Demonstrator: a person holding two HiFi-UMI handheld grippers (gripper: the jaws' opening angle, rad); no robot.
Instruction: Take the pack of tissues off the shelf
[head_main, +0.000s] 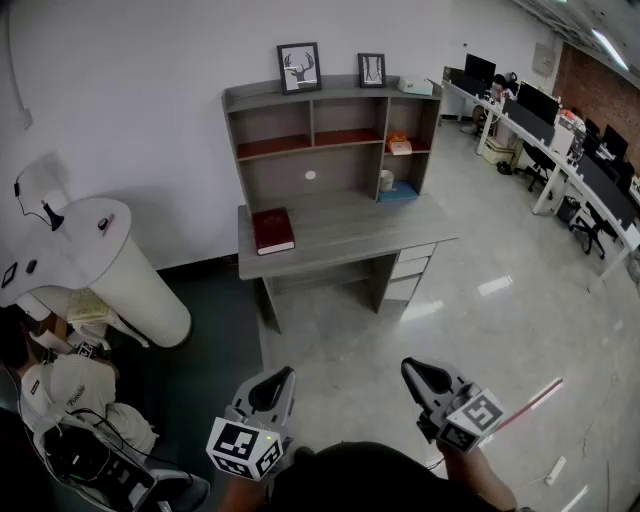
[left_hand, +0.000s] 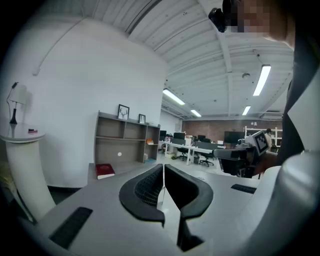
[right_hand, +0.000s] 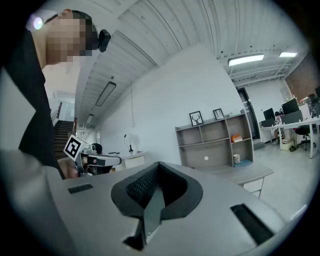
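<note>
A grey desk with a shelf unit stands against the white wall, far ahead of me. A small orange-and-white pack, apparently the tissues, lies in the upper right compartment; it also shows as an orange pack in the right gripper view and, tiny, as the pack in the left gripper view. My left gripper and right gripper are held low near my body, well short of the desk. Both are shut with nothing between the jaws, pointing roughly level toward the desk.
A red book lies on the desktop's left side. A cup and a blue item sit in the lower right compartment, two framed pictures and a white box on top. A white round pedestal stands left; office desks line the right.
</note>
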